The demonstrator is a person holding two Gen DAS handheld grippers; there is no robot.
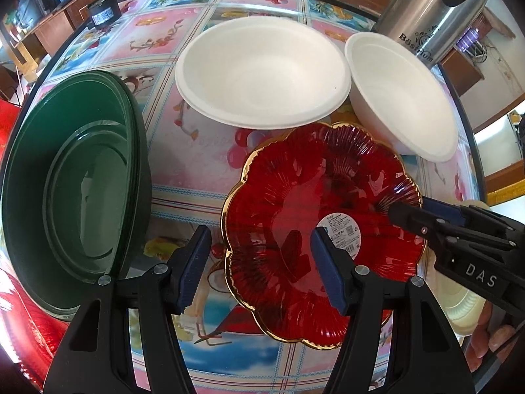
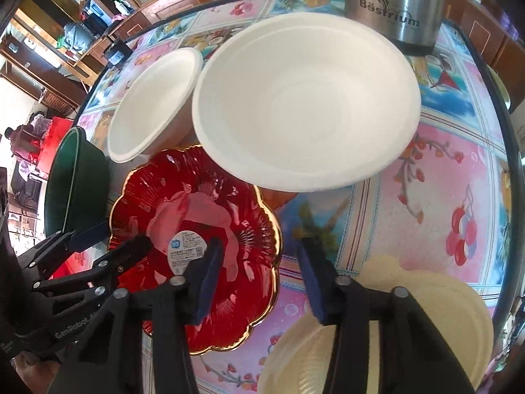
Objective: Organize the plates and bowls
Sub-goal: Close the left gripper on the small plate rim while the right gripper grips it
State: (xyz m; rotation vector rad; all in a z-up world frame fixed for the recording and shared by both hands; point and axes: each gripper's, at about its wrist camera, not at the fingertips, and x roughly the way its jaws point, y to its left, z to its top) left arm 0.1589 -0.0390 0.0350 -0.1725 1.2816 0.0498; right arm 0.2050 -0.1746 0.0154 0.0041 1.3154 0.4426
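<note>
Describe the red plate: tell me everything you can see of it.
The red plate is translucent ribbed glass or plastic by its look, flower-shaped with a scalloped gold rim and a round white label near its centre. It lies flat and empty on the patterned table, in front of two white bowls. Both open grippers hover over it; whether they touch is unclear.

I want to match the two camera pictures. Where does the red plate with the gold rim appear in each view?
Left wrist view: the red plate lies right of centre, low, partly behind the left tool.
Right wrist view: the red plate lies left of centre, low, just left of the right tool.
Shared landmark: the steel flask marked Böstrium stands at the upper right of both views.
</note>
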